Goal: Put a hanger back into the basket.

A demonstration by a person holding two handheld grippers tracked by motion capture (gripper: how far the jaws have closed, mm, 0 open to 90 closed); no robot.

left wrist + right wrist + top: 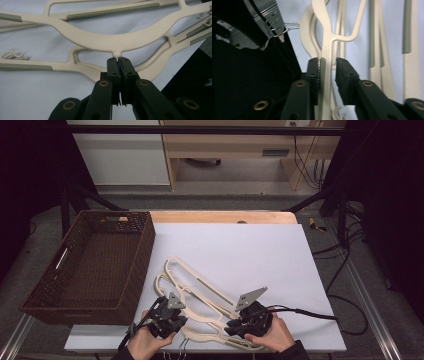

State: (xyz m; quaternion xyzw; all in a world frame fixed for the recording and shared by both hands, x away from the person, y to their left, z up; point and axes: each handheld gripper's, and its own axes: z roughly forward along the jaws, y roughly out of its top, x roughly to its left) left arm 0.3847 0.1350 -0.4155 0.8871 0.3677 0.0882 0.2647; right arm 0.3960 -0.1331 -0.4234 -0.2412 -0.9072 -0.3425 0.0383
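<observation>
Cream plastic hangers (200, 292) gripped on tabletop
Left hand-held gripper (119, 61) pinches metal hook; right hand-held gripper (327, 66) spread around bar; basket transfer judged next

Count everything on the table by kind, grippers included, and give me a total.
Cream hangers: 3, overlapping in a pile, so this is a best reading
Brown woven basket: 1
White sheet: 1
Grippers: 2, left gripper and right gripper
Total: 7
</observation>
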